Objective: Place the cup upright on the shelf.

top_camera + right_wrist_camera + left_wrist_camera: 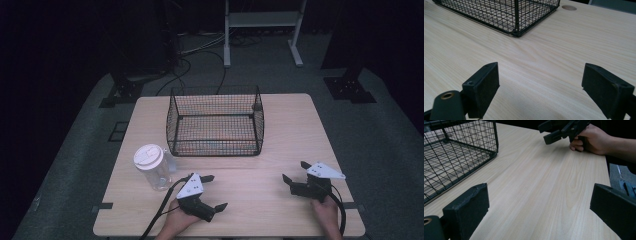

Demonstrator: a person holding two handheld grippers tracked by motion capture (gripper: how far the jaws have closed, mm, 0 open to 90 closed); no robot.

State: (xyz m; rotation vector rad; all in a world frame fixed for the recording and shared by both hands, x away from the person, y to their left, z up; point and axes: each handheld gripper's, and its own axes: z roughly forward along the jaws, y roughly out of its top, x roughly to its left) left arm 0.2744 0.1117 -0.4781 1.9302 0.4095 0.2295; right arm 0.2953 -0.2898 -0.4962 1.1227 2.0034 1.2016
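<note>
Both grippers, left gripper (214, 191) and right gripper (295, 171), gape near basket (216, 122).

Surface (280, 150): pale wood-grain laminate, smooth, matt with a faint sheen.
Basket (216, 120): black-coated wire mesh, fine grid, thin rod frame.
Jar (156, 172), at 9 o'clock of the left tongs (212, 192): clear glossy plastic, white plastic lid.
Tongs, left and right (295, 172): matt black, pads slightly rough; grey plates smooth.
</note>
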